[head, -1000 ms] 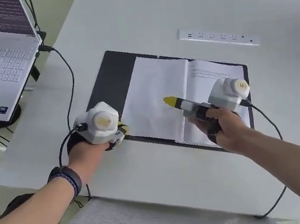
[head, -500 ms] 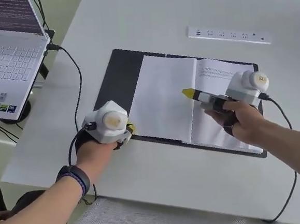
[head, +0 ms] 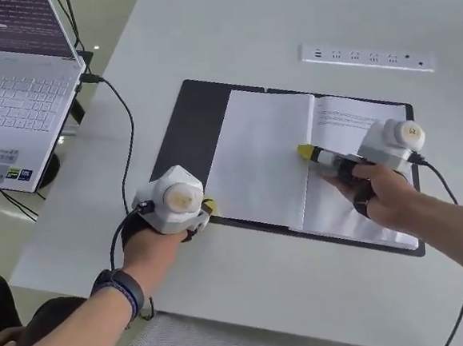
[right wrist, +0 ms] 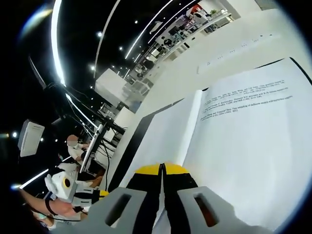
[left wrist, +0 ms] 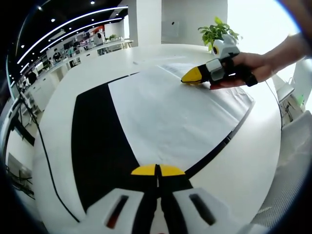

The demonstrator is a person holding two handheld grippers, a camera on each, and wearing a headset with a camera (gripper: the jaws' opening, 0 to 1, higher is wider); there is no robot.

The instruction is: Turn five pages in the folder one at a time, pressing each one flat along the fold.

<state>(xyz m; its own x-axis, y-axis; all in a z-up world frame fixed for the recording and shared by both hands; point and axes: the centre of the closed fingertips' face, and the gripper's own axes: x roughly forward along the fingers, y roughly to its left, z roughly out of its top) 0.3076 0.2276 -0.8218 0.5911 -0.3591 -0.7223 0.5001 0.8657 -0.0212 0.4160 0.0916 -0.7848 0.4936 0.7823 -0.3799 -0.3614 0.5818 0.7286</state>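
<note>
I am seeing both jaw pairs closed with nothing between them: the left gripper (head: 208, 208) is resting at the near left edge of the folder (head: 184, 129), and the right gripper (head: 304, 151) is touching its yellow tip to the fold. The right gripper view is giving me printed lines on the right page (right wrist: 253, 126), which is only faint text from the head. The left gripper view is adding a plant (left wrist: 218, 33) and rows of ceiling lights in an open office. The head view is showing a white table (head: 228, 29), a laptop (head: 16, 86) at far left and a power strip (head: 367, 56) beyond the folder. The folder is lying open and flat, spreading left to right, its fold running near to far.
</note>
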